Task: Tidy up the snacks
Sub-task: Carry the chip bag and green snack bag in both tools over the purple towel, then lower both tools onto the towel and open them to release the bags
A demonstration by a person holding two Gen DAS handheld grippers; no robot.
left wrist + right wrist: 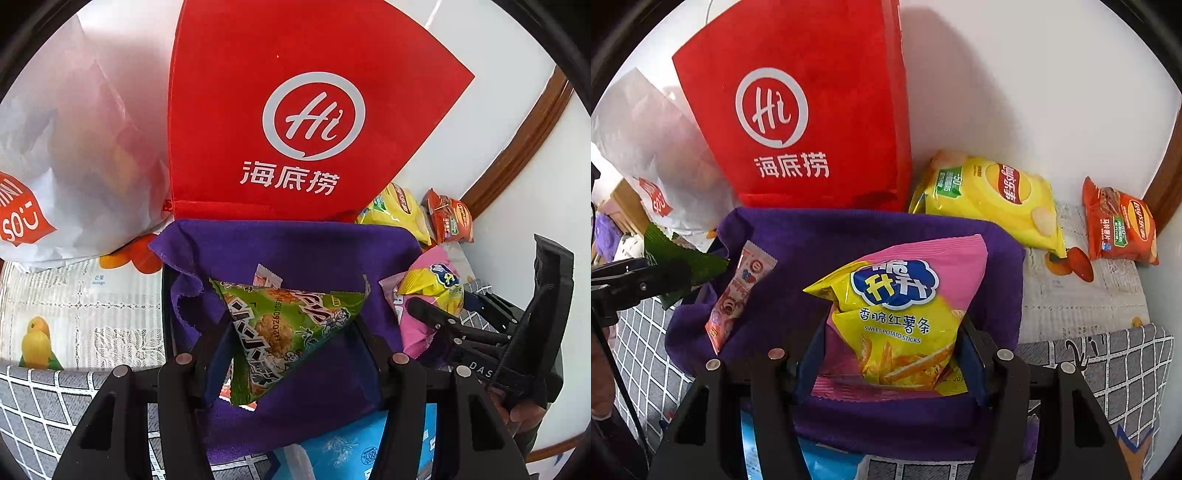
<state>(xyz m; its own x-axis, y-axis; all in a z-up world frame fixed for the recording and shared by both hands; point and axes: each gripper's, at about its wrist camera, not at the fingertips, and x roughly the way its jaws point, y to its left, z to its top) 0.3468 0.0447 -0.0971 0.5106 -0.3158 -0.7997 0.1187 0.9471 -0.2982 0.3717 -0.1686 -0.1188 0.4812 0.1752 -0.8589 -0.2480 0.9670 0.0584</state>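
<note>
Both hands are lowering snacks into a box lined with a purple cloth [849, 229] — the loading step of the tidying. The left gripper [291, 343] is clamping a green snack packet [291, 325], glossy crinkled film pinched into a wedge, over the left half of the lining. The right gripper [892, 354] is pinching a pink-and-yellow bag of sweet potato sticks [901, 314], puffy and slick, over the right half. A thin pink stick-shaped sachet [738, 295] is already leaning inside, against the left wall.

The next move seems to call for setting each pack down onto the soft, fuzzy cloth and then spreading the fingers; whether either bag is touching the bottom yet is hard to tell, since the packs hide it.

Still outside on the printed tablecloth [1082, 302] are lying a yellow Lay's chip bag [993, 195] and a small orange-red Lay's bag [1119, 225] — likely the next pickups. A stiff red Haidilao tote [798, 110] is standing behind.
</note>
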